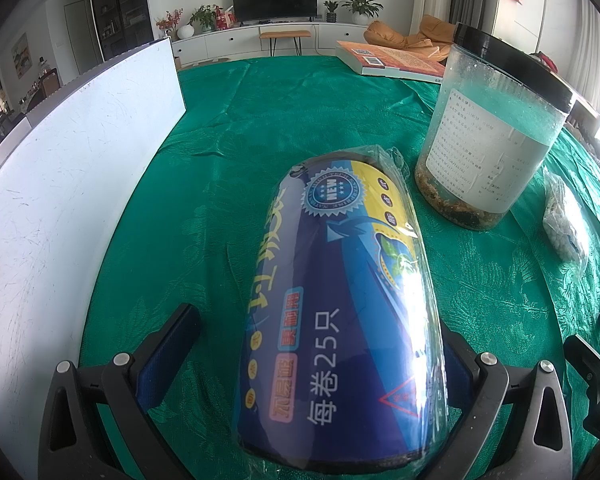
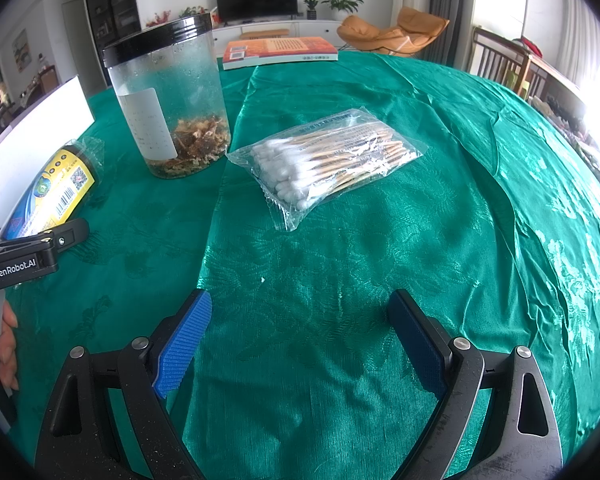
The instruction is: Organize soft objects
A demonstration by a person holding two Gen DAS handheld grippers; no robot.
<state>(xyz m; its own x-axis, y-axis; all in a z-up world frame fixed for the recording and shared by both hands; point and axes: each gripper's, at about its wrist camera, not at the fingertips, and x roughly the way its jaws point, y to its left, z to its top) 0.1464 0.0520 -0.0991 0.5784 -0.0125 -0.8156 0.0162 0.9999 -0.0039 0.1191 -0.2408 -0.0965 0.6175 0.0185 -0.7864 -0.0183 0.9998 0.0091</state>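
Note:
A blue and yellow plastic-wrapped roll point(image 1: 340, 300) lies on the green tablecloth point(image 1: 236, 120), pointing away from me. My left gripper point(image 1: 318, 324) is open around its near end. The left finger point(image 1: 176, 344) stands apart from the roll, and the right finger is mostly hidden behind it. The roll point(image 2: 48, 192) also shows at the left edge of the right wrist view. A clear bag of cotton swabs point(image 2: 324, 156) lies ahead of my right gripper point(image 2: 302, 300), which is open over bare cloth with nothing between its fingers.
A clear jar with a black lid point(image 1: 496, 128) point(image 2: 168, 100) stands between the roll and the swab bag point(image 1: 564, 220). A white board point(image 1: 72, 160) stands along the left. An orange book point(image 2: 280, 52) lies at the far edge. A hand point(image 2: 0, 344) holds the left gripper.

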